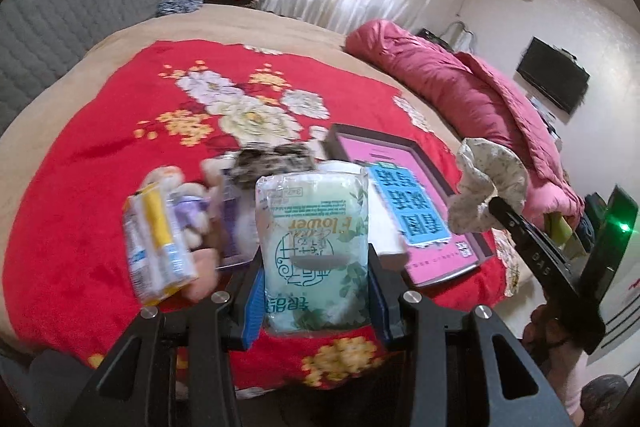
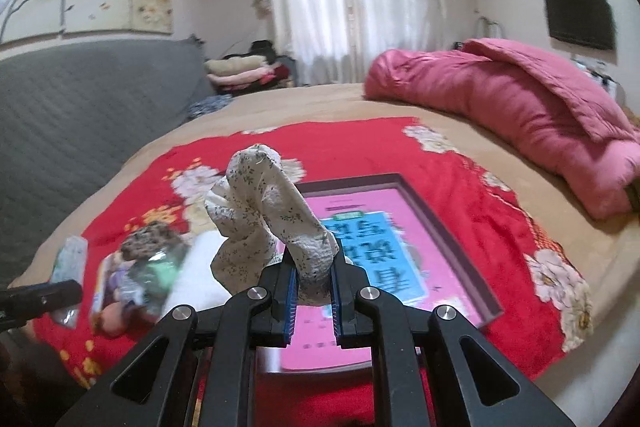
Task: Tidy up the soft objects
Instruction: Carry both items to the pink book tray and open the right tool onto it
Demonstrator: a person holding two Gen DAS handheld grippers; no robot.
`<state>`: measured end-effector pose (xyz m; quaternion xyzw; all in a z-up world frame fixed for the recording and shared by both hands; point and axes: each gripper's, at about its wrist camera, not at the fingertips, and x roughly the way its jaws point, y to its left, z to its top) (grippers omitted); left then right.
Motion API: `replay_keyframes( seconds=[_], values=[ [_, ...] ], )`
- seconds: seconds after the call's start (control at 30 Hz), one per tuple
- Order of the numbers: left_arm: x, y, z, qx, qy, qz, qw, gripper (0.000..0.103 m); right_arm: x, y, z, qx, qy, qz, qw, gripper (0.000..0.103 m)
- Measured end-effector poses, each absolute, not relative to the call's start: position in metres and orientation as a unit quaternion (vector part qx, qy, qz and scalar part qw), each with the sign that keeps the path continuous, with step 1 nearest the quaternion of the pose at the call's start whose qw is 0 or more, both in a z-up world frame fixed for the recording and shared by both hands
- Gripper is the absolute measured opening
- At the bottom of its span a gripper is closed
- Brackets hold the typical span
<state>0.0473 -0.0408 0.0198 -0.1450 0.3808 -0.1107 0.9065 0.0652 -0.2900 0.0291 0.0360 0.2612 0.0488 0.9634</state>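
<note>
My left gripper is shut on a pale green pack of tissues, its blue pads pressing the pack's two sides above the red floral blanket. My right gripper is shut on a white flower-print scrunchie, which stands up from the jaws. In the left wrist view the same scrunchie hangs at the right in the right gripper. Below both lies a shallow pink box with a blue label. The left gripper's black finger shows at the right wrist view's left edge.
On the blanket lie a yellow-and-white pack, a small plush toy, a dark speckled scrunchie and something white and soft. A rolled pink quilt fills the bed's right side. A grey padded headboard stands on the left.
</note>
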Motion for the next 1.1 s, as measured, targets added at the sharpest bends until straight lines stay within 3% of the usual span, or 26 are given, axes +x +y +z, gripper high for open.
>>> replay_keyframes(
  seconds=[0.47,1.1],
  values=[
    [0.085,-0.161,0.029,-0.073,0.400,-0.185,0.895,0.043,0.086,-0.350,0.002,0.092,0.292,-0.026,0.952,0.014],
    [0.141,-0.241,-0.019,-0.018,0.464,-0.197,0.864,0.043,0.116,-0.384,-0.046,0.115,0.394,-0.074,0.909,0.016]
  ],
)
